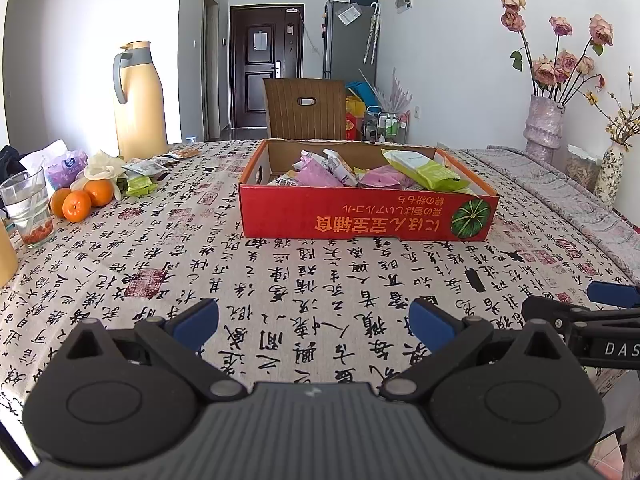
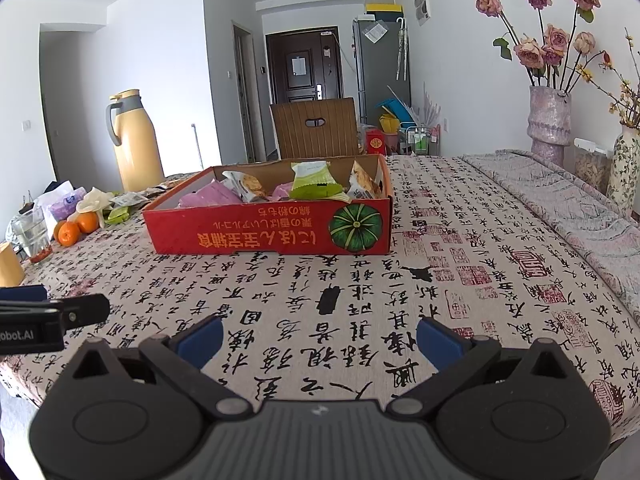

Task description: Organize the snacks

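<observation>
A red cardboard box (image 1: 360,220) (image 2: 256,232) stands on the table and holds several snack packets, pink (image 1: 316,176) (image 2: 208,196) and green (image 1: 428,170) (image 2: 314,182) among them. More loose packets (image 1: 140,184) (image 2: 118,214) lie far left by the oranges. My left gripper (image 1: 314,326) is open and empty, low over the cloth in front of the box. My right gripper (image 2: 320,340) is open and empty, also in front of the box, to the right of the left one.
Oranges (image 1: 80,200), a glass (image 1: 26,208), a tissue pack (image 1: 66,166) and a yellow thermos (image 1: 138,100) stand at the left. Flower vases (image 1: 544,128) (image 2: 548,124) stand at the right by the wall. A chair (image 1: 306,108) is behind the table.
</observation>
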A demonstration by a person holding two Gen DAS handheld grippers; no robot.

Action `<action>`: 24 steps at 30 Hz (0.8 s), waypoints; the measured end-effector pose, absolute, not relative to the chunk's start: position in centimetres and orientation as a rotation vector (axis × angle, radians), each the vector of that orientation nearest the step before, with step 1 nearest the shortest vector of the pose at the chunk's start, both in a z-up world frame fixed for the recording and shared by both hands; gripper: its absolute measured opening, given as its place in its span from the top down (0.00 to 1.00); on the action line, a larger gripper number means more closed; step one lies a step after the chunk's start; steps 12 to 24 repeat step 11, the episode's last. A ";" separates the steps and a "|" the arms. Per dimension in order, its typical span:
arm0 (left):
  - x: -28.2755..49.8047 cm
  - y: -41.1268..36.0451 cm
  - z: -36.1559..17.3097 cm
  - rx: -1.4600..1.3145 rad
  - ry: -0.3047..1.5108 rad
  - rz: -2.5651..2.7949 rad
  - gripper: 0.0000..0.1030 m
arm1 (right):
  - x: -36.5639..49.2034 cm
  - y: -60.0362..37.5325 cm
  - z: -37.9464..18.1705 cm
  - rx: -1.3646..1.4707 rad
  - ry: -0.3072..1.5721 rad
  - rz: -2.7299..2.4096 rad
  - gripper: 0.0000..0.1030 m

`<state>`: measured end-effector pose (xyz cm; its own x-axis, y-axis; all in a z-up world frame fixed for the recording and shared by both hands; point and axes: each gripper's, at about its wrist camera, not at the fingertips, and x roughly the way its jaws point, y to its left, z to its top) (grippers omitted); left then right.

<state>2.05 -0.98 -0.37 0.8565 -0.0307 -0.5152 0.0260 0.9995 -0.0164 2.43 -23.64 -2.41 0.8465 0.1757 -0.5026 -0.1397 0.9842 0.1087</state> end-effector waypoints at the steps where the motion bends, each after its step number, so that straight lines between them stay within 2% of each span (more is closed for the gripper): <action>1: 2.1 -1.0 -0.4 -0.008 0.542 -0.029 0.00 | 2.4 -23.6 -2.4 0.069 0.536 0.166 0.00; 24: 2.4 -0.9 -0.6 -0.007 0.543 -0.034 0.00 | 2.8 -23.6 -2.7 0.070 0.547 0.166 0.00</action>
